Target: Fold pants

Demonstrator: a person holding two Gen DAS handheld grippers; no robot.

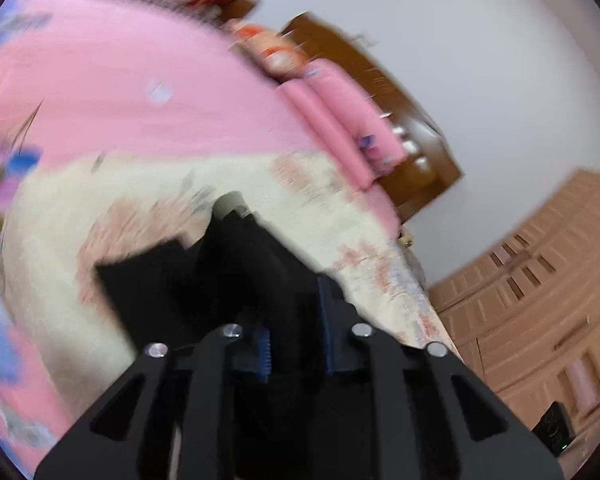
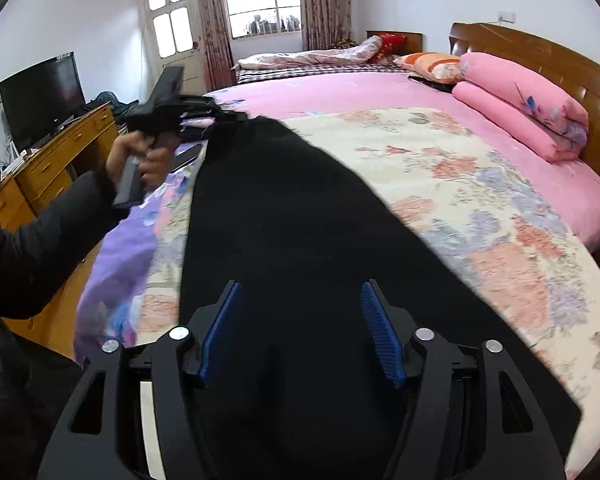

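Now we see the black pants (image 2: pixel 284 216) spread lengthwise over the floral blanket (image 2: pixel 480 208) on the bed (image 2: pixel 572 196), running from the bottom centre of the right wrist view up toward the upper left. Our right gripper (image 2: pixel 300 332) sits low over the near end of the cloth, its blue-padded jaws standing wide apart with nothing between them. At the far end, in the upper left of that view, a hand (image 2: pixel 140 160) in a dark sleeve holds our left gripper (image 2: pixel 236 117) at the tip of the pants. In the blurred left wrist view, the left gripper (image 1: pixel 296 320) has its jaws pinched on black fabric (image 1: pixel 204 276). Pink pillows (image 2: pixel 520 104) lie against the wooden headboard (image 2: pixel 540 56) at upper right.
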